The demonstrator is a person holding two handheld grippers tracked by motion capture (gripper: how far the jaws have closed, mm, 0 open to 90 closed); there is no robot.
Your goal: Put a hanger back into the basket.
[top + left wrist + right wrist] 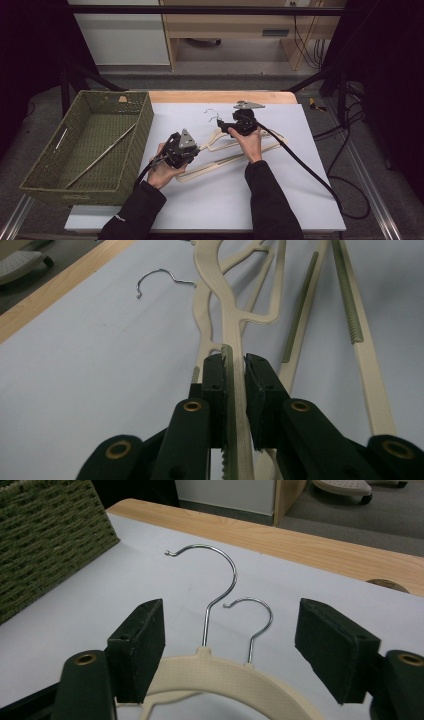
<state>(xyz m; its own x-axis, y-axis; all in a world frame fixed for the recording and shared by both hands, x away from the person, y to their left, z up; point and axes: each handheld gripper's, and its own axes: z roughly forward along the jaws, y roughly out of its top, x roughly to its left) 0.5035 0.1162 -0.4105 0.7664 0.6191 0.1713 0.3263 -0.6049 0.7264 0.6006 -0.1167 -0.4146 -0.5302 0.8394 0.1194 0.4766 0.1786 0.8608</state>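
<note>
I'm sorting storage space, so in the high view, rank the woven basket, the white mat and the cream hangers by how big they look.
1. white mat
2. woven basket
3. cream hangers, the stacked pair together

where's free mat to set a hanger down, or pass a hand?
Free: the white mat right of the right forearm, and its near strip between both sleeves. Crowded: the middle, where the hangers lie stacked. The basket borders the left.

Two cream hangers (227, 150) are lying stacked on the grey mat, their wire hooks (220, 587) pointing toward the table's far edge. The upper one (its arm carrying a ribbed grip strip) is sitting slightly raised at its left end (235, 390), overlapping the lower hanger (362, 375) flat beneath.
</note>
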